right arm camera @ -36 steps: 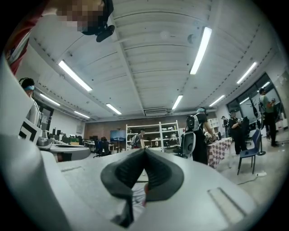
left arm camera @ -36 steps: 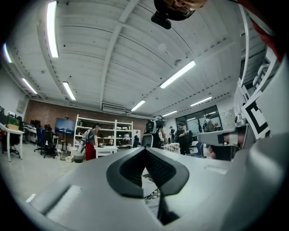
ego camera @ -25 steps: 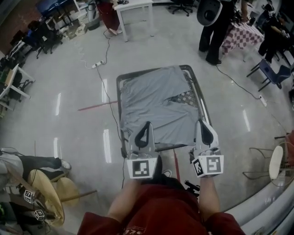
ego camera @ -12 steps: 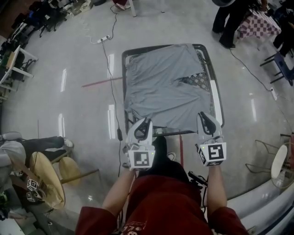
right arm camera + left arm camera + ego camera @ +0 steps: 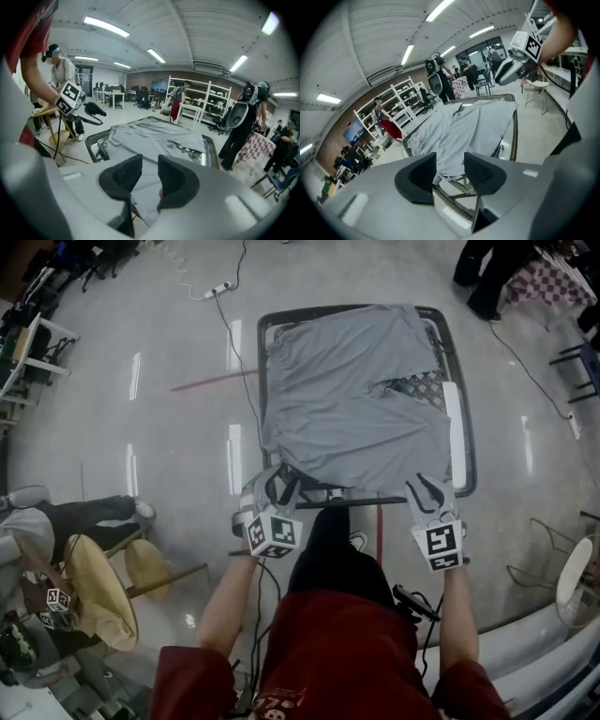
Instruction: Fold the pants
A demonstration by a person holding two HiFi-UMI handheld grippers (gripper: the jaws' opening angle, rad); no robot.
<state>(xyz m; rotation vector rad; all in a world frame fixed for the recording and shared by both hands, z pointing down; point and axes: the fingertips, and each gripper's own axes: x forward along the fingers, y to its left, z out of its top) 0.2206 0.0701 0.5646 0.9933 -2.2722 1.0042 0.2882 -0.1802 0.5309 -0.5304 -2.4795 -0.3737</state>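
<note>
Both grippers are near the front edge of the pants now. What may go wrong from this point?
1. The jaws of the left gripper and the right gripper have just been opening. Both stand apart with nothing pinched, so closing too early may miss the near edge of the pants or catch only one layer.
2. The cloth is wrinkled, and a gap in it bares the table, so the fold may come out uneven.

One pair of pants (image 5: 352,399), one table (image 5: 472,460), two grippers: left gripper (image 5: 281,476), right gripper (image 5: 429,487).
</note>
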